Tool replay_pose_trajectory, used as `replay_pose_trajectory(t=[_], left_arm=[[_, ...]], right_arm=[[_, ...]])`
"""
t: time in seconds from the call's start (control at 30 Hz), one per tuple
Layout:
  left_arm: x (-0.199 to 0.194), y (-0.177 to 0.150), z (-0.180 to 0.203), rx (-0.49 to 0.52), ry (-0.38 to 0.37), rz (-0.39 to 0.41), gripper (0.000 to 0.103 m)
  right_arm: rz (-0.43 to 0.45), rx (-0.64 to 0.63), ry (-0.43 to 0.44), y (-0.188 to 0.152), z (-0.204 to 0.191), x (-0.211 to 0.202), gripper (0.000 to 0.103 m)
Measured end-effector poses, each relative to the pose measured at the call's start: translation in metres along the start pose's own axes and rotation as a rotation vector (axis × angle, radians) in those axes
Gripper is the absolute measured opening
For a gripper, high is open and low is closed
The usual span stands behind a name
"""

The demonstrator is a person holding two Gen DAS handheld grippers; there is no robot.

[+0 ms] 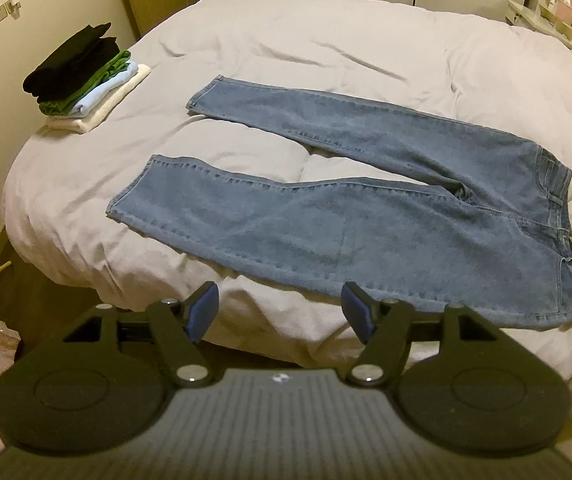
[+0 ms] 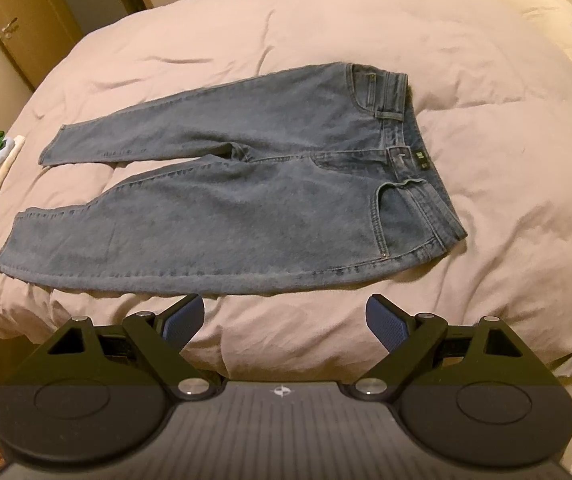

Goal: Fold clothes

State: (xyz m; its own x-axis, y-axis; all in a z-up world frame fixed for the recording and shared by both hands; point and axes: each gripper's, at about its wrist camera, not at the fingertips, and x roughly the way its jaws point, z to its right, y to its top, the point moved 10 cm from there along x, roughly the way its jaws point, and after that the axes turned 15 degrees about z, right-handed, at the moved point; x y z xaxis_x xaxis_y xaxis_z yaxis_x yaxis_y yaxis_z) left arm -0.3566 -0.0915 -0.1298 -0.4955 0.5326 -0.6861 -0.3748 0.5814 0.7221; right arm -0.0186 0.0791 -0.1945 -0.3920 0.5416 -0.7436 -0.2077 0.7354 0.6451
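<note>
Both claws hang spread and empty: left gripper (image 1: 281, 312), right gripper (image 2: 286, 316). Jeans (image 1: 366, 208) lie flat on the duvet (image 1: 286, 52) at twelve o'clock (legs splayed leftward). Best pinch near hem and waistband together, then lay one leg squarely over the other.

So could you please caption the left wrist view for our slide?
Open left gripper hovers before light blue denim jeans spread flat on a pale duvet.
</note>
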Motion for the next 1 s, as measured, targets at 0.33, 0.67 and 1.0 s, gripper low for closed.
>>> replay_pose_trajectory(t=[0.33, 0.67, 1.0], left_arm=[[-0.005, -0.006, -0.001, 0.006, -0.006, 0.006, 0.065], [-0.008, -0.009, 0.008, 0.015, -0.012, 0.010, 0.065], [0.000, -0.011, 0.020, 0.036, -0.028, -0.002, 0.065]], right_arm=[[0.003, 0.005, -0.005, -0.006, 0.002, -0.007, 0.090], [0.013, 0.021, -0.012, -0.009, 0.015, -0.015, 0.090], [0.007, 0.041, -0.028, -0.010, 0.031, -0.014, 0.090]])
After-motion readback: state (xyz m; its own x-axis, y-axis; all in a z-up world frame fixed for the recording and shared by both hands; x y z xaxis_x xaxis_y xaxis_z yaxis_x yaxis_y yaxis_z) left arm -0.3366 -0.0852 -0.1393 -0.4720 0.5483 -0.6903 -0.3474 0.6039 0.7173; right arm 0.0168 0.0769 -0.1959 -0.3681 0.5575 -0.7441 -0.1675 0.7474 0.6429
